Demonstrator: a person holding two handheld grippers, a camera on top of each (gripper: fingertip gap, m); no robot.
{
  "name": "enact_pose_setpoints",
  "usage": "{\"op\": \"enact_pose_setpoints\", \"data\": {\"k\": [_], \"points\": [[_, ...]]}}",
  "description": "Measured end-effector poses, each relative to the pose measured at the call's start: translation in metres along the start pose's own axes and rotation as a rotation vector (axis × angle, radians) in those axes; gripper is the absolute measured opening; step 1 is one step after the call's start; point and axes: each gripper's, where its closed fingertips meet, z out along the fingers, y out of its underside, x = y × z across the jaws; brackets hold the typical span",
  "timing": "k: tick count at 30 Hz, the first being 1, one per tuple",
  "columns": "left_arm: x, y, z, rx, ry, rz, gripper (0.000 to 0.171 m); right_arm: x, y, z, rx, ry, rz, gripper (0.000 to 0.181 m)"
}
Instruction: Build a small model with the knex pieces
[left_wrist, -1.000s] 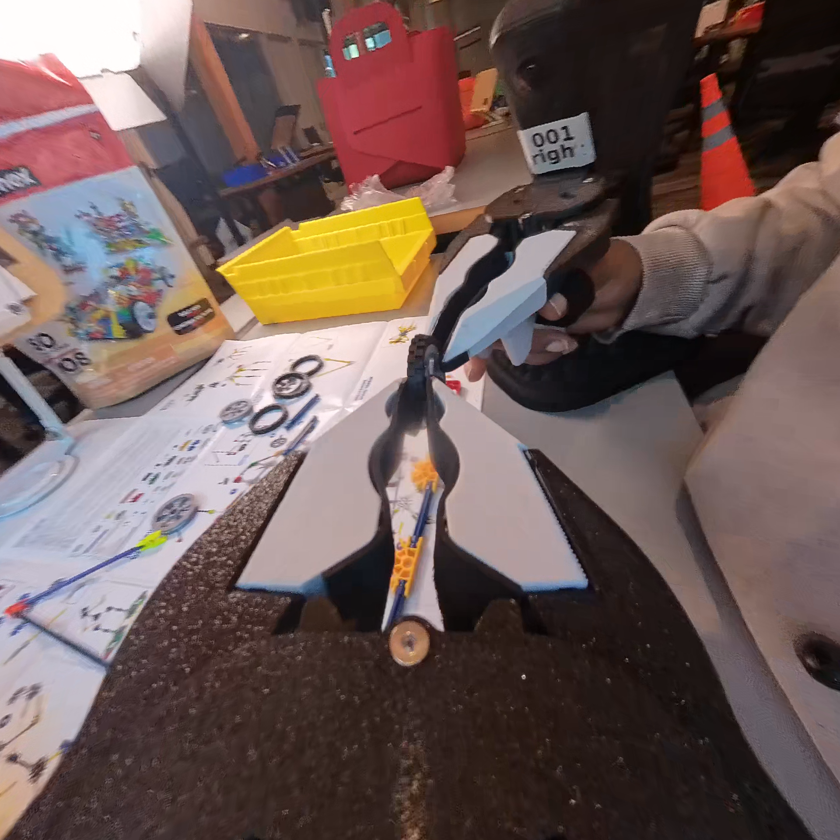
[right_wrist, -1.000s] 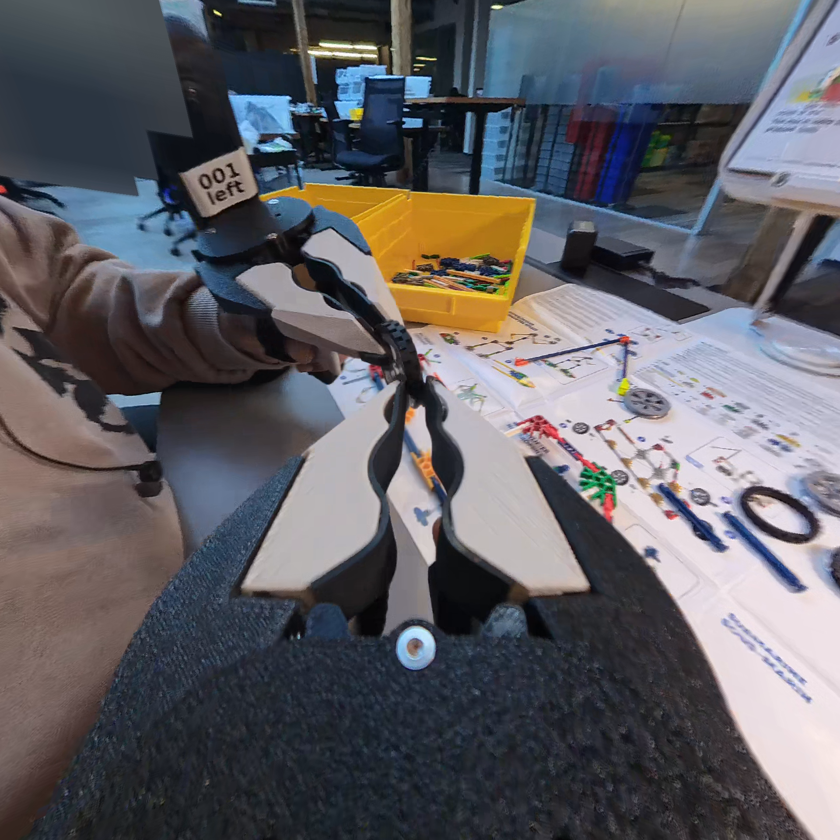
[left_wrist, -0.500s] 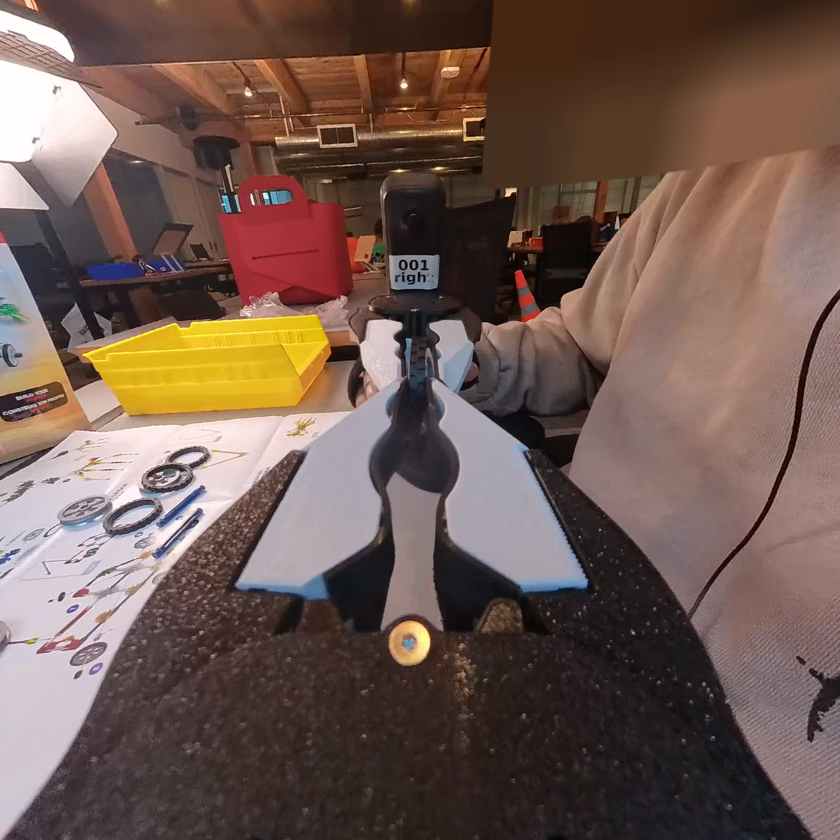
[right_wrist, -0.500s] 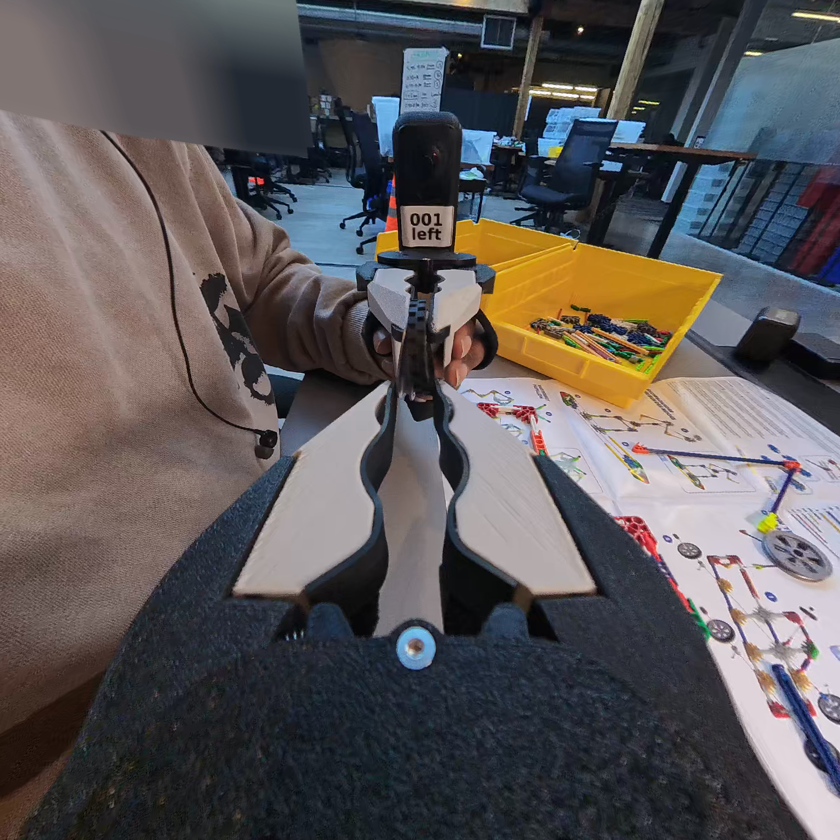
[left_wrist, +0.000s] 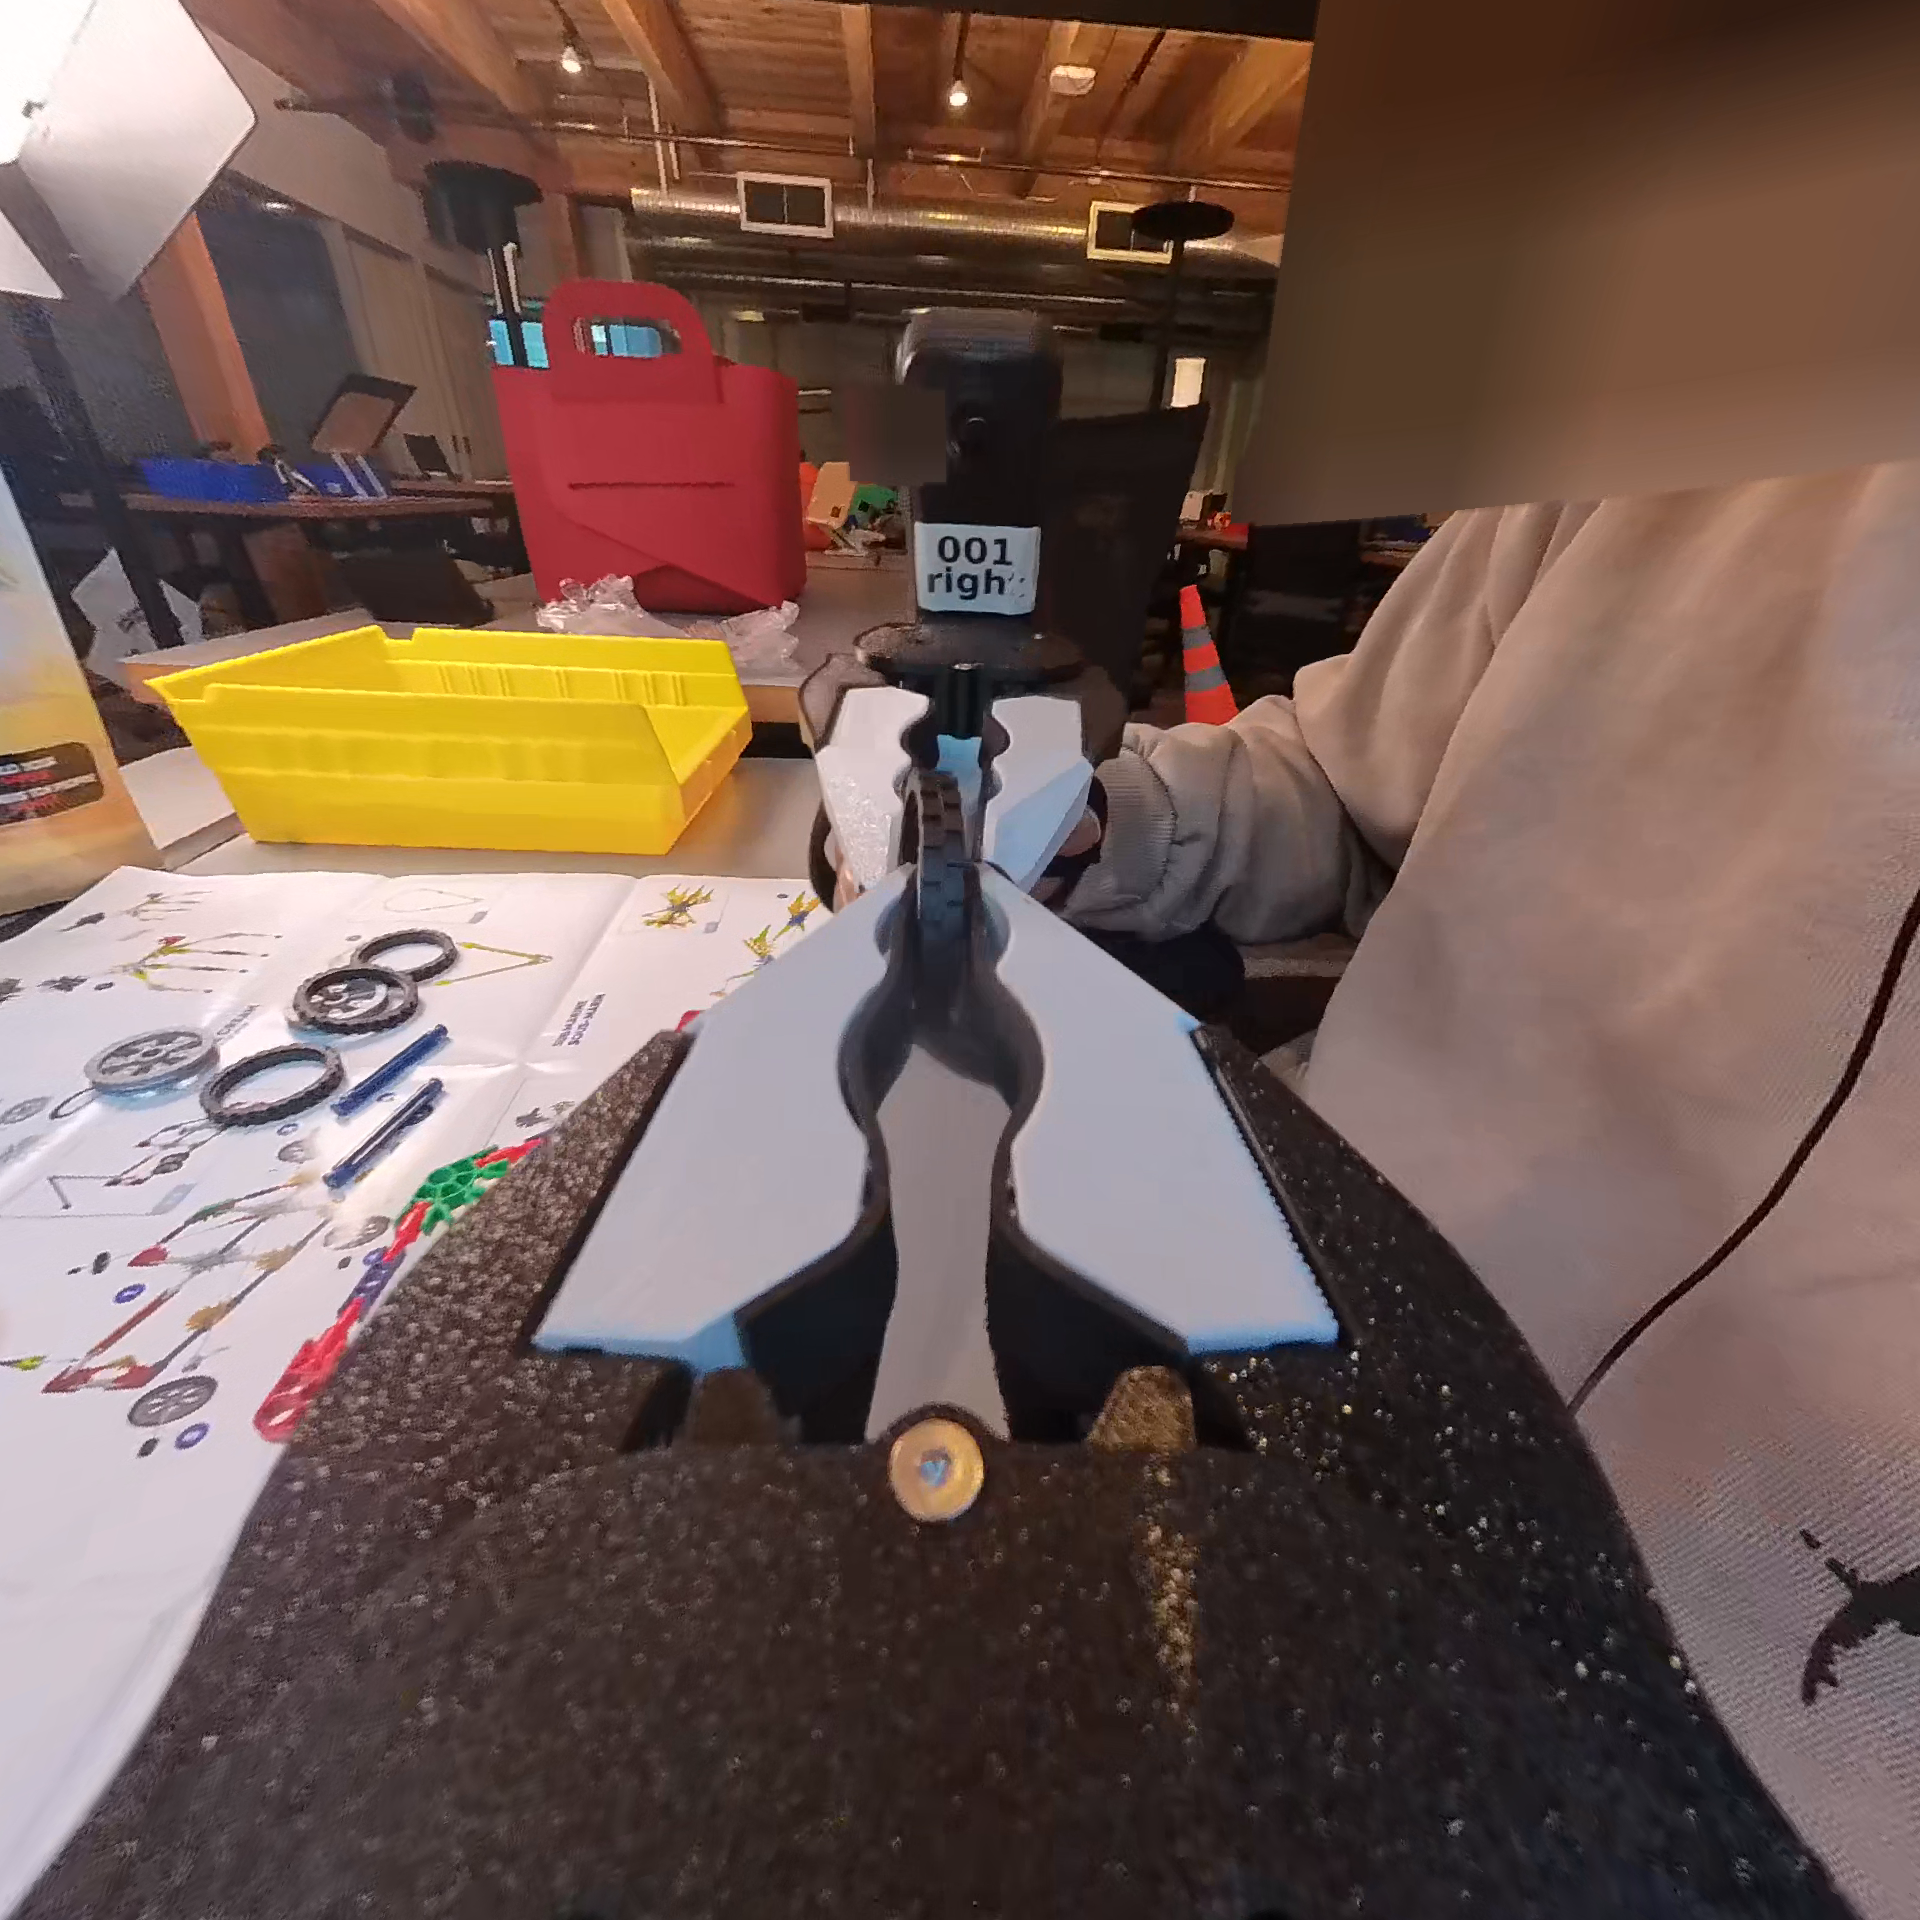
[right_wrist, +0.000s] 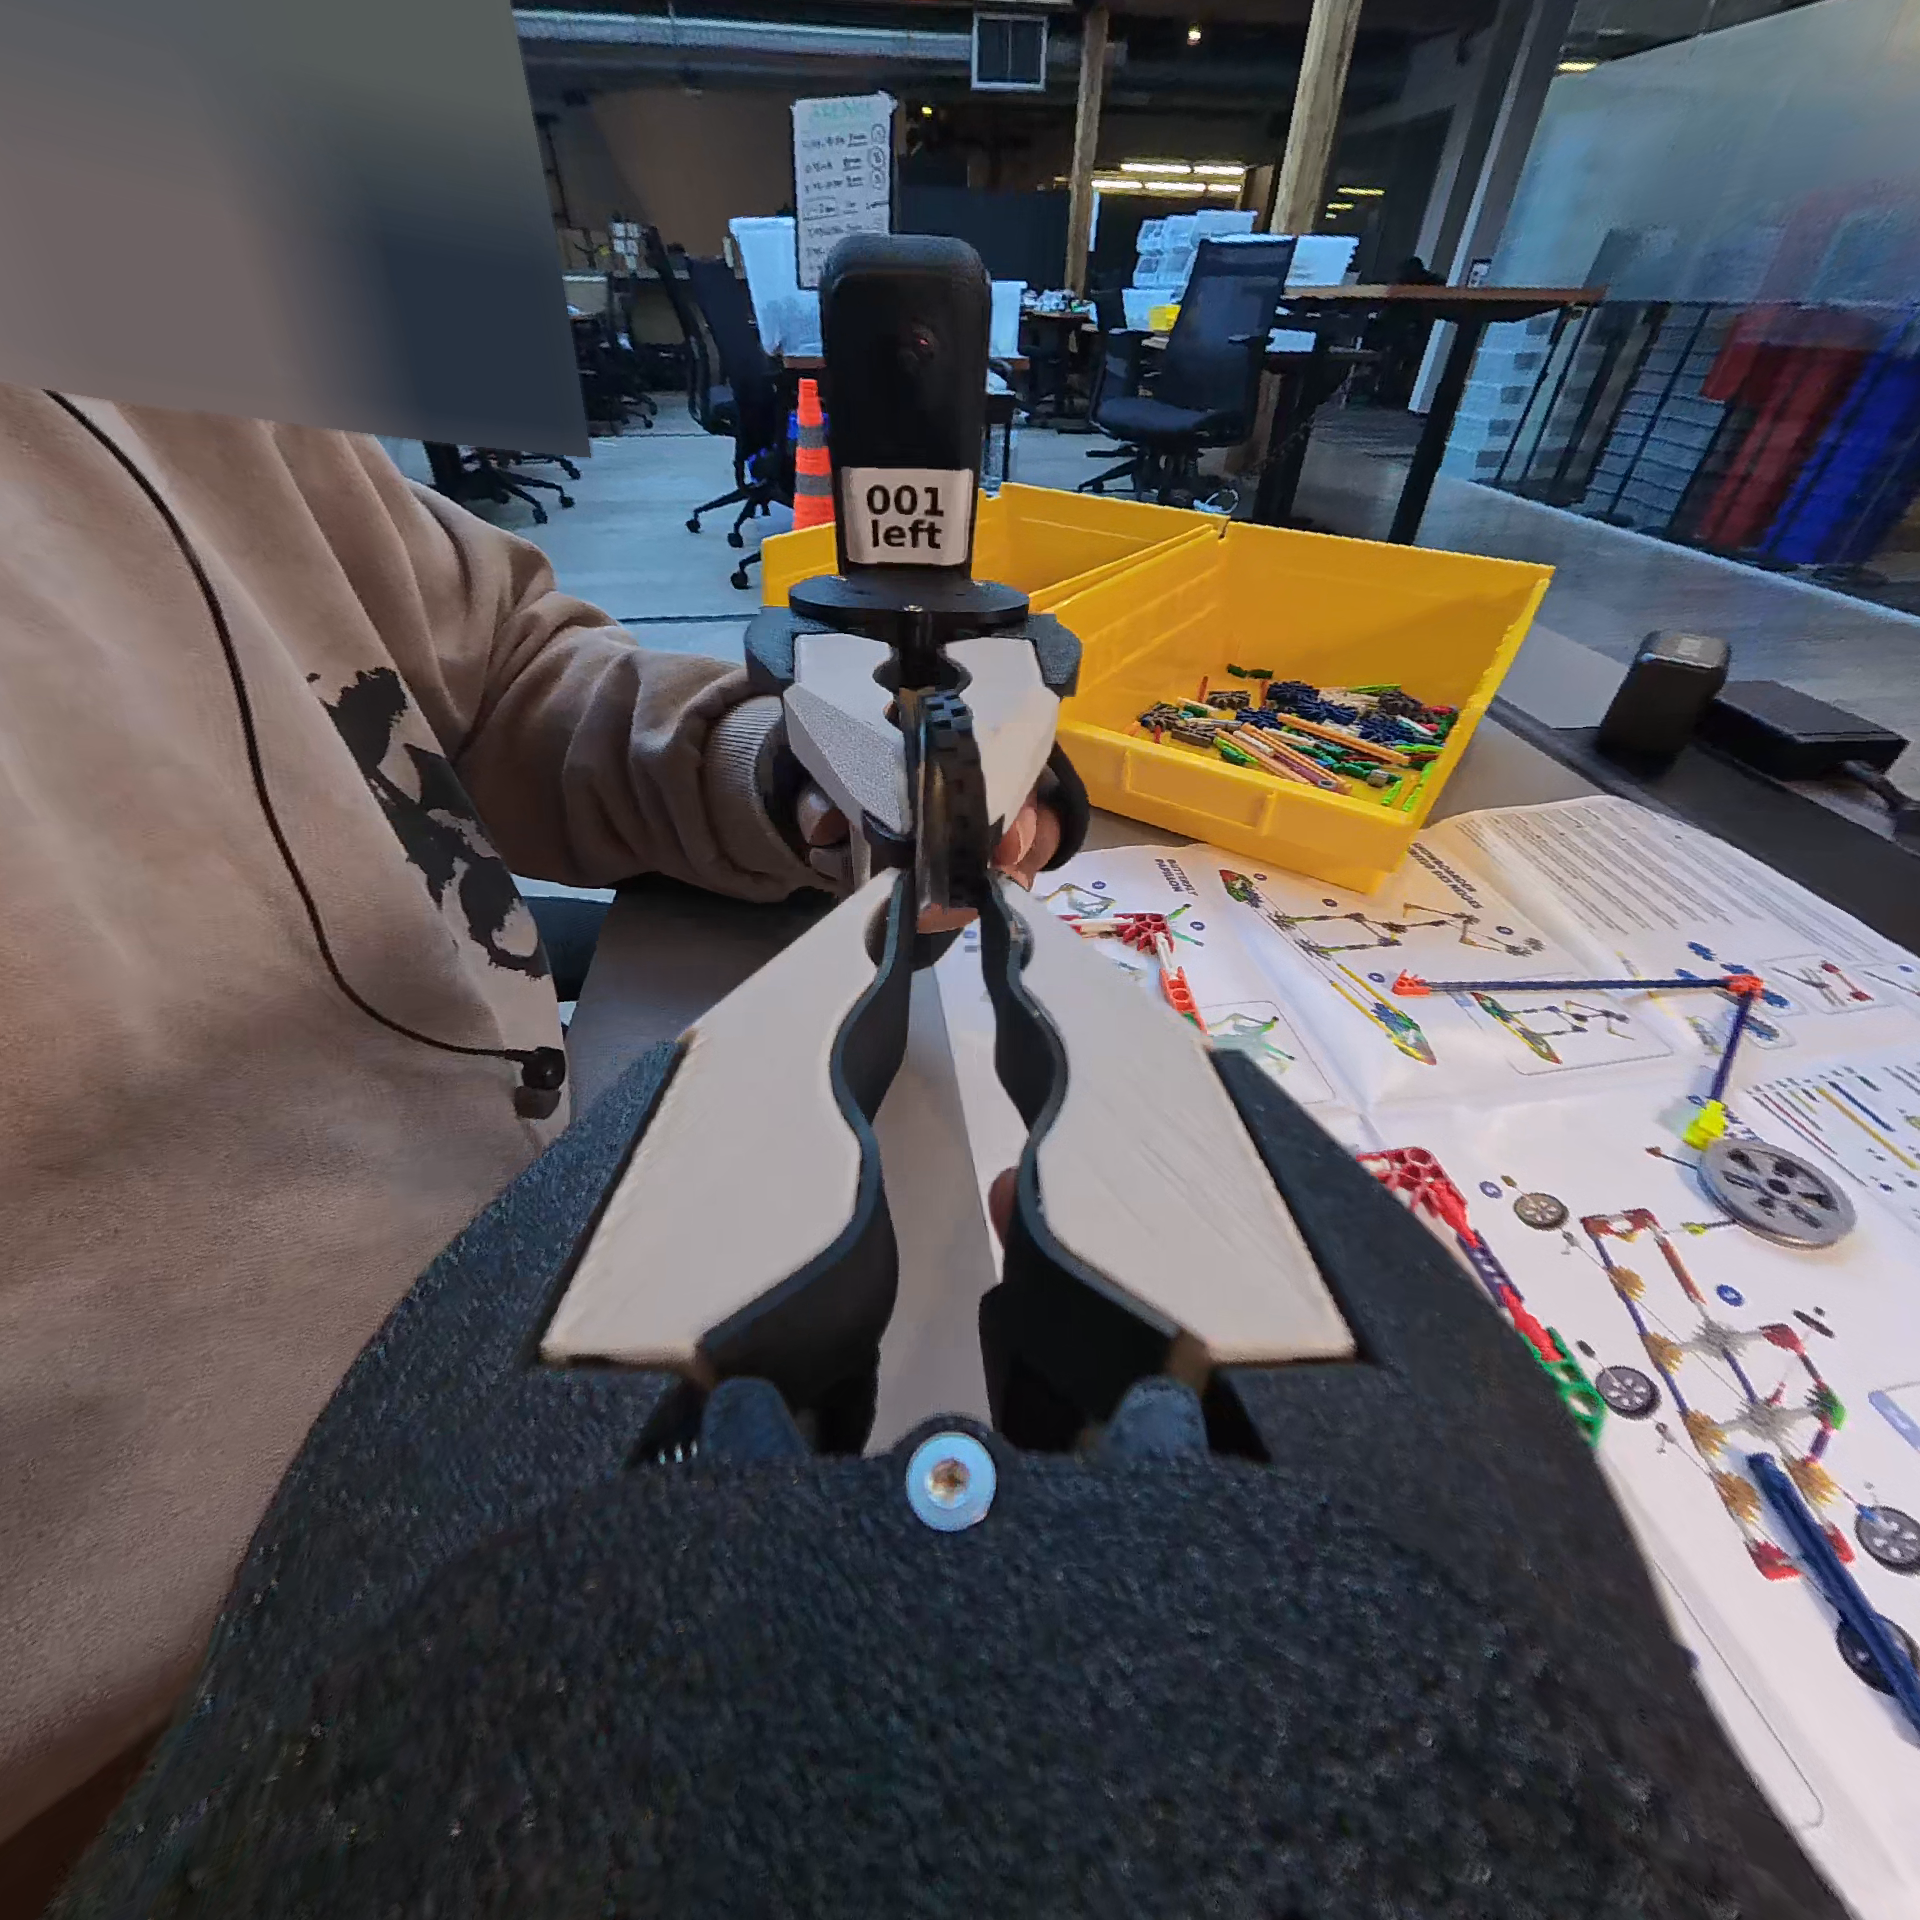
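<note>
A black toothed rubber tyre (left_wrist: 938, 831) stands edge-on in the air between my two grippers, which face each other tip to tip. My left gripper (left_wrist: 940, 904) is shut on its near edge. My right gripper (left_wrist: 951, 774), held by a hand beyond it, is closed on the far edge. In the right wrist view my right gripper (right_wrist: 948, 899) pinches the tyre (right_wrist: 954, 790), and the left gripper (right_wrist: 930, 769) grips it from the other side. Both are raised above the table in front of the person's beige sweatshirt (right_wrist: 208, 935).
A white instruction sheet (left_wrist: 582, 935) covers the table, with loose tyres (left_wrist: 272, 1083), a grey wheel (right_wrist: 1777, 1193), blue rods (left_wrist: 390, 1070) and red and green pieces (right_wrist: 1423, 1184). A yellow bin (right_wrist: 1475, 644) holds several pieces. Another yellow bin (left_wrist: 457, 748) and a red tote (left_wrist: 655, 488) stand behind. Both grippers' tips are close together, under 4 cm apart. Left tips and right tips are each some 30 cm from the grey wheel (right_wrist: 1777, 1193).
Both grippers have risen from a downward tilt over the sheet to level, facing each other straight on. The tyre stays gripped between them.
</note>
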Motion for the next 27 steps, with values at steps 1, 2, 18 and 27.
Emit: {"op": "enact_pose_setpoints", "data": {"k": [1, 2, 18, 27], "points": [[-0.004, 0.001, -0.001, -0.015, -0.018, 0.009, 0.004, 0.003, 0.001, 0.001, 0.001, 0.029, -0.005, 0.01], [-0.007, 0.002, -0.002, -0.027, -0.039, 0.012, 0.004, 0.006, 0.001, 0.001, 0.007, 0.059, -0.008, 0.01], [0.017, 0.006, 0.001, -0.057, 0.136, -0.052, 0.004, -0.02, 0.003, -0.007, -0.019, -0.081, -0.022, 0.012], [0.038, 0.001, 0.0, -0.03, 0.257, -0.112, 0.004, -0.037, -0.014, -0.012, 0.01, -0.419, 0.144, 0.005]]}}
